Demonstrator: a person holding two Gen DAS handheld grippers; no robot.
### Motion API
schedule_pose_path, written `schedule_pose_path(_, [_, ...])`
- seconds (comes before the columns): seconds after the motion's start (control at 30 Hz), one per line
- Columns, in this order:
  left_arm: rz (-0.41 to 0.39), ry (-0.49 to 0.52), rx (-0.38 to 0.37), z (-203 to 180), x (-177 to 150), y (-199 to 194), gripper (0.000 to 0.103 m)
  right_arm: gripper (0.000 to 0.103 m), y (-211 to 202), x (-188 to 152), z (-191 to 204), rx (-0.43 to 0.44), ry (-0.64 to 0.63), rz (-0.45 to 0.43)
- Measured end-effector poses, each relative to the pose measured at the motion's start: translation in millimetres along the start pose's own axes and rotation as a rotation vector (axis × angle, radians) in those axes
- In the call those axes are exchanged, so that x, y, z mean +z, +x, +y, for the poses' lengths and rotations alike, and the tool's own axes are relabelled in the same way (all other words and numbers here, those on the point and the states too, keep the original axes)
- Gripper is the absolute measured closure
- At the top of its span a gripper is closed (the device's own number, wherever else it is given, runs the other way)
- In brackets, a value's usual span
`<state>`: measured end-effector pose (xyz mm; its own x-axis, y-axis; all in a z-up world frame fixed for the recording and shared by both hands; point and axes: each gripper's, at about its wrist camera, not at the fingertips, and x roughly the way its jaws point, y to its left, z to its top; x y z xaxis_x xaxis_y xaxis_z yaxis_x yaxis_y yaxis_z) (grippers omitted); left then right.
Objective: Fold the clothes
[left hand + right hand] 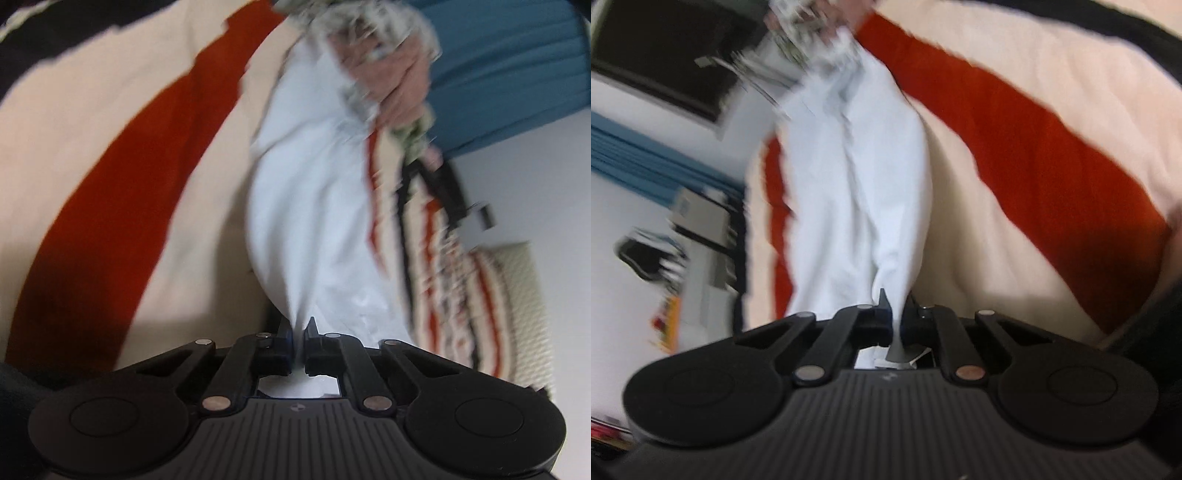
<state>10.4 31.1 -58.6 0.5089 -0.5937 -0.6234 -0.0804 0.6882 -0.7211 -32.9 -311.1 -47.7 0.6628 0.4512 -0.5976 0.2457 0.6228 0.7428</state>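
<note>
A white garment [310, 206] hangs stretched between both grippers above a cream bedspread. In the left wrist view my left gripper [298, 326] is shut on one end of the white cloth, which bunches between its black fingers. At the far end a person's hand [395, 77] in a patterned sleeve holds the other gripper. In the right wrist view my right gripper [897, 301] is shut on the white garment [857, 184], and the cloth runs up to the other hand [820, 26] at the top. Both views are blurred by motion.
A cream bedspread [96, 122] with a wide red stripe [122, 192] and black border lies beneath. A blue curtain [502, 66] and white wall are at the right. A dark screen [665, 55] and cluttered furniture [698, 236] stand at the left of the right wrist view.
</note>
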Motion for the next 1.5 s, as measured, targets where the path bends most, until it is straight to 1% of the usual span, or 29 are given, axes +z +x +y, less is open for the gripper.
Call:
schedule_pose_path(0.13, [-0.094, 0.014, -0.075, -33, 15, -47, 0.098, 0.097, -40, 20, 27, 0.129, -0.026, -0.077])
schedule_pose_path(0.23, [-0.133, 0.039, -0.121, -51, 15, -87, 0.099, 0.098, -70, 30, 45, 0.184, -0.071, -0.117])
schedule_pose_path(0.27, [-0.126, 0.049, -0.126, -57, 12, -96, 0.099, 0.098, -80, 32, 50, 0.198, -0.085, -0.128])
schedule_pose_path(0.37, [-0.092, 0.107, -0.108, -58, -11, -140, 0.099, 0.098, -109, 25, 53, 0.195, -0.178, -0.133])
schedule_pose_path(0.47, [-0.032, 0.091, -0.071, -41, -39, -165, 0.099, 0.098, -124, 11, 41, 0.167, -0.207, -0.095])
schedule_pose_path(0.5, [-0.016, 0.080, -0.065, -34, -46, -165, 0.099, 0.098, -123, 5, 37, 0.153, -0.213, -0.083])
schedule_pose_path(0.57, [0.014, 0.035, -0.043, -21, -51, -159, 0.099, 0.098, -118, -1, 27, 0.125, -0.202, -0.051])
schedule_pose_path(0.67, [0.037, -0.033, -0.021, -9, -33, -134, 0.099, 0.098, -97, 3, 12, 0.103, -0.131, -0.021])
schedule_pose_path(0.7, [0.033, -0.040, -0.012, -6, -22, -122, 0.099, 0.098, -89, 10, 12, 0.099, -0.117, -0.023])
schedule_pose_path(0.77, [0.008, -0.043, 0.008, -8, 7, -100, 0.099, 0.098, -73, 24, 13, 0.091, -0.087, -0.028])
schedule_pose_path(0.83, [-0.017, 0.005, 0.031, -18, 40, -74, 0.099, 0.098, -49, 47, 16, 0.087, -0.040, -0.048])
schedule_pose_path(0.87, [-0.043, 0.014, 0.033, -22, 57, -63, 0.099, 0.097, -36, 59, 18, 0.082, -0.015, -0.063])
schedule_pose_path(0.97, [-0.119, 0.024, 0.067, -31, 101, -26, 0.099, 0.097, 8, 97, 30, 0.057, 0.003, -0.116])
schedule_pose_path(1.03, [-0.181, 0.092, 0.098, -41, 125, 0, 0.099, 0.097, 40, 121, 36, 0.039, 0.003, -0.135])
schedule_pose_path(1.1, [-0.237, 0.169, 0.127, -51, 143, 22, 0.099, 0.097, 70, 143, 40, 0.028, -0.011, -0.152])
schedule_pose_path(1.17, [-0.292, 0.240, 0.136, -60, 156, 42, 0.099, 0.097, 96, 160, 43, 0.014, -0.074, -0.187])
schedule_pose_path(1.23, [-0.295, 0.273, 0.161, -54, 163, 62, 0.099, 0.097, 118, 172, 43, 0.004, -0.142, -0.222])
schedule_pose_path(1.3, [-0.296, 0.305, 0.187, -49, 169, 81, 0.099, 0.097, 139, 183, 41, 0.010, -0.193, -0.252])
schedule_pose_path(1.4, [-0.297, 0.352, 0.225, -40, 178, 111, 0.099, 0.097, 169, 196, 39, 0.011, -0.303, -0.286])
schedule_pose_path(1.5, [-0.298, 0.400, 0.263, -31, 187, 140, 0.099, 0.097, 195, 202, 40, -0.022, -0.391, -0.282])
